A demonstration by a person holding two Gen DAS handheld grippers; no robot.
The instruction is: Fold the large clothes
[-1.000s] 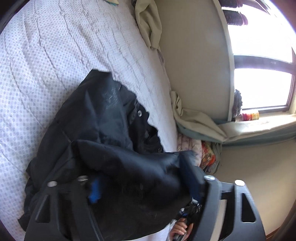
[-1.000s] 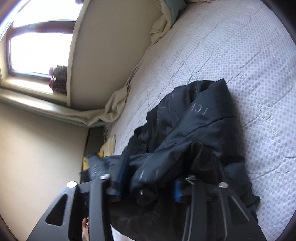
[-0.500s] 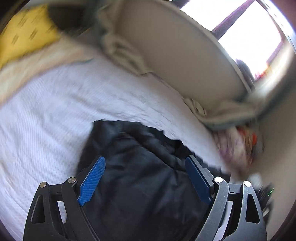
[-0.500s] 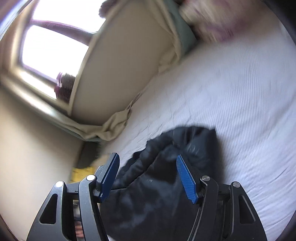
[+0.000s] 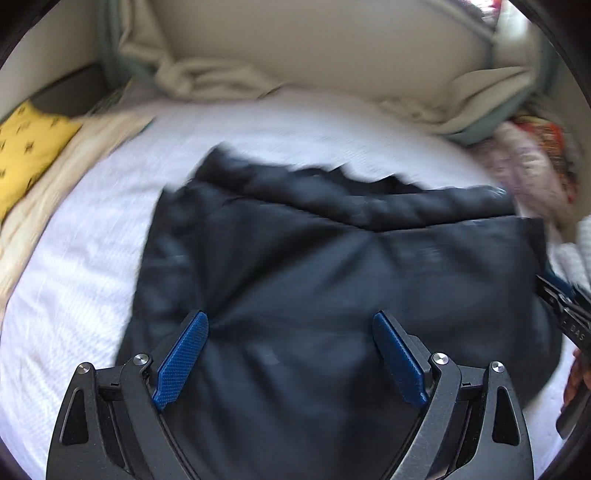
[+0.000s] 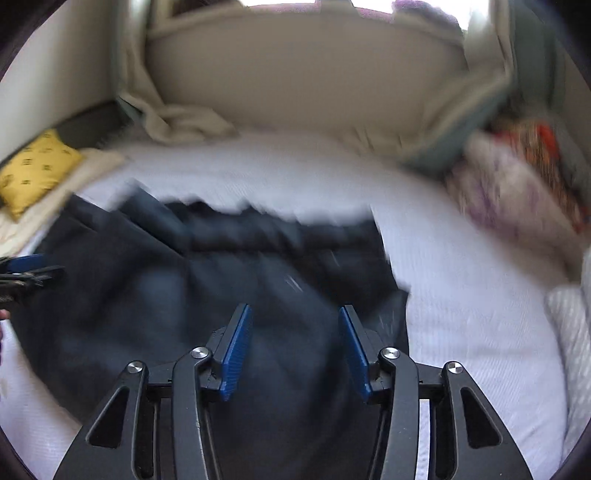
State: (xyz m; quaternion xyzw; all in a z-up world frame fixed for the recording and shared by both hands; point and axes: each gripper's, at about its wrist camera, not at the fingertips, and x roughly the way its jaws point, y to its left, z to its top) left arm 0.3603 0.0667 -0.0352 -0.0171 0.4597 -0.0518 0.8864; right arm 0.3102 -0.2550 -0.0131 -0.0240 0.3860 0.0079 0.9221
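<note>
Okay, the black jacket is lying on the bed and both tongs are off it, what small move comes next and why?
Probably lower the left tongs, opening and empty, onto the jacket edge nearest them. It lies bunched, with a rumpled ridge across its far side, so another fold looks needed.

We see daylight pouring in from a blown-out window (image 6: 317, 3) at the top. Motion blur smears both views, softening the bed (image 5: 92, 236) and the dark jacket (image 5: 332, 266). Fisheye bending curves the edges, and the corners go black.
</note>
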